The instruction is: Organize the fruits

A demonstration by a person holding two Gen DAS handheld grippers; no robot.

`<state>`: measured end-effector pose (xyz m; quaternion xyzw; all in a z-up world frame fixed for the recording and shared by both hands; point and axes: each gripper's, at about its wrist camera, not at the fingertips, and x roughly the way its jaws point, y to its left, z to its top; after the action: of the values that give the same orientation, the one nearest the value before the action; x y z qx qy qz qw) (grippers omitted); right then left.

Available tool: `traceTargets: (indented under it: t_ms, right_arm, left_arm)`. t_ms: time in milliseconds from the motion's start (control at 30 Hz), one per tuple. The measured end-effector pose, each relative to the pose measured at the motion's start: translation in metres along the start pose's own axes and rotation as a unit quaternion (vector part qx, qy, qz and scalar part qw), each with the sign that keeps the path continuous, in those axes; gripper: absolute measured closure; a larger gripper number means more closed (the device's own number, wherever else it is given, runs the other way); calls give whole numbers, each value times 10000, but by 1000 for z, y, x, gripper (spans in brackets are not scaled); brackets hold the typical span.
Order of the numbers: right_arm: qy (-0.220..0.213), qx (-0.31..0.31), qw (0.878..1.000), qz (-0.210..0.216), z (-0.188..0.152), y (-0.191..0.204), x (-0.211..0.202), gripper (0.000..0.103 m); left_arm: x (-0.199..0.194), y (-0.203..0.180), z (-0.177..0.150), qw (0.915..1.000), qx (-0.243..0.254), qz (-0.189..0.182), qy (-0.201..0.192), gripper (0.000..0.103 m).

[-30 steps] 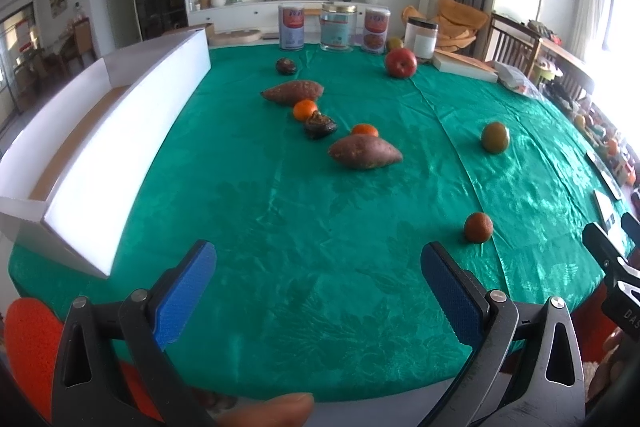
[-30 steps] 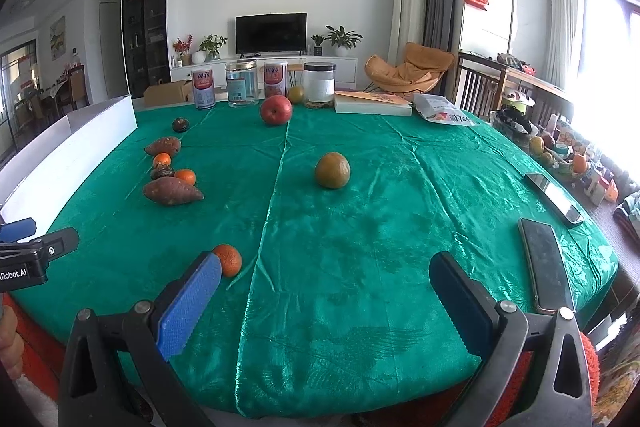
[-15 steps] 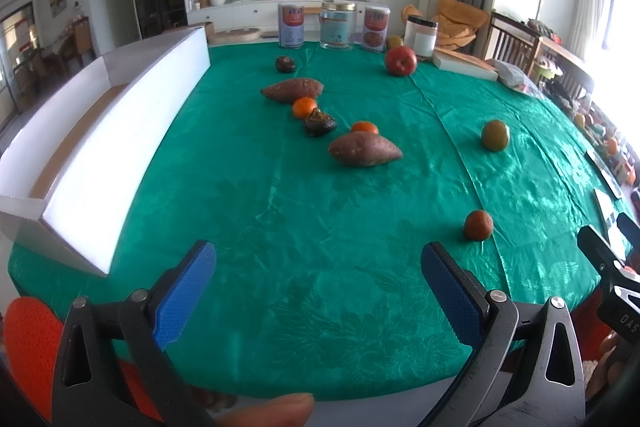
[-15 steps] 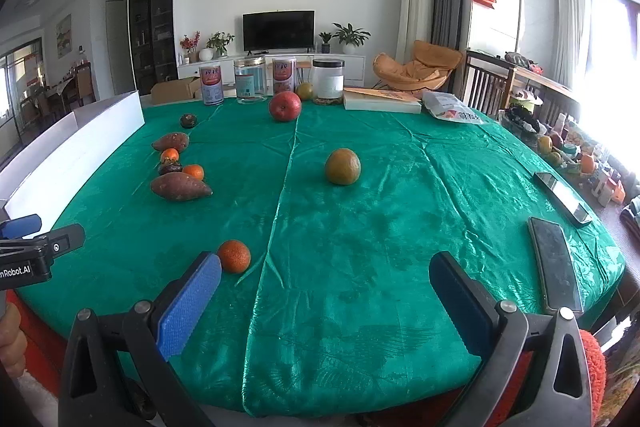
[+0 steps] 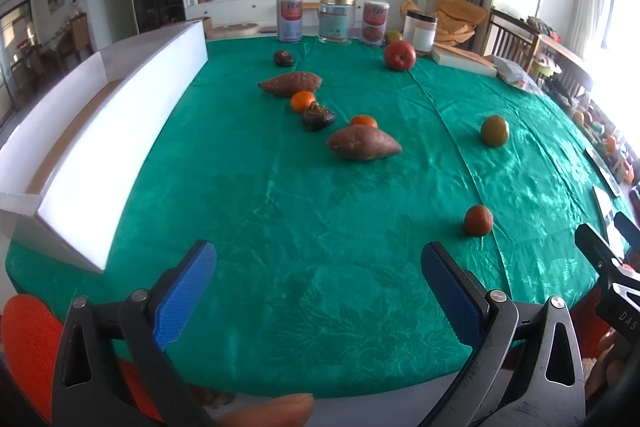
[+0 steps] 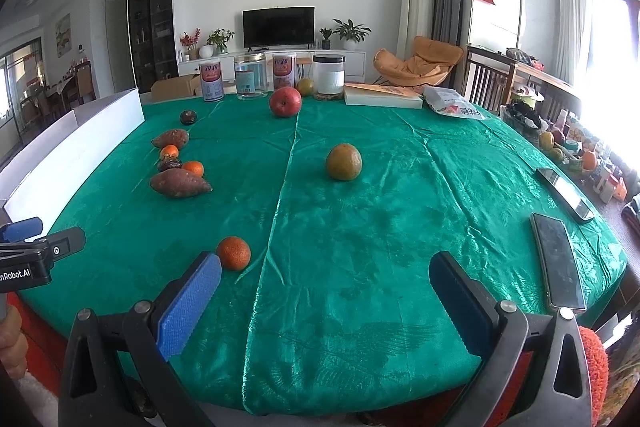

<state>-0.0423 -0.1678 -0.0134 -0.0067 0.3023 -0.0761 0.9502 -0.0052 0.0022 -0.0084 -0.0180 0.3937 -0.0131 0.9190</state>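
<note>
Fruit lies scattered over a round table under a green cloth (image 6: 360, 227), none of it in either gripper. Both grippers hang over the near edge with their blue-padded jaws spread wide and nothing between them: the left gripper (image 5: 318, 287) faces the middle of the table, the right gripper (image 6: 325, 293) sits off to its right, and each shows at the edge of the other's view. Nearest the right gripper, just beyond its left pad, is a small orange (image 6: 233, 253) lying alone on the cloth. Farther in, toward the middle, sits a greenish-yellow round fruit (image 6: 343, 161), well apart from the rest. Left of centre a cluster lies close together: a large sweet potato (image 5: 363, 143), a small orange (image 5: 363, 121) just behind it, a dark wrinkled fruit (image 5: 317, 116), another small orange (image 5: 303, 101) touching or almost touching that one, and a second sweet potato (image 5: 291, 83) behind them. A dark round fruit (image 5: 283, 58) sits farther back near the cans, and a red apple (image 6: 285, 101) stands near the far edge in front of a row of cans and jars (image 6: 251, 75). A long white box (image 5: 100, 131) with an open top runs along the left edge of the table, and no fruit shows in the visible part. Two phones (image 6: 560, 259) lie on the right side of the cloth. A fingertip (image 5: 276, 411) shows at the bottom of the left wrist view.
</note>
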Motion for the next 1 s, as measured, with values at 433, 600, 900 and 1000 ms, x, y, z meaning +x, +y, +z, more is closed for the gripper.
traceTargets:
  t_ms: [433, 600, 900, 1000]
  right_arm:
    - [-210, 55, 9981, 578, 1, 4, -10, 0]
    - [-151, 4, 9980, 608, 0, 7, -6, 0]
    - [-130, 31, 9981, 604, 0, 5, -5, 0]
    - [-148, 2, 9980, 615, 0, 6, -6, 0]
  left_arm:
    - [3, 0, -1, 10000, -2, -10, 34, 0]
    - [4, 0, -3, 10000, -9, -18, 52, 0]
    - [5, 1, -3, 10000, -23, -40, 65, 0]
    - [5, 1, -3, 10000, 1, -60, 68, 0]
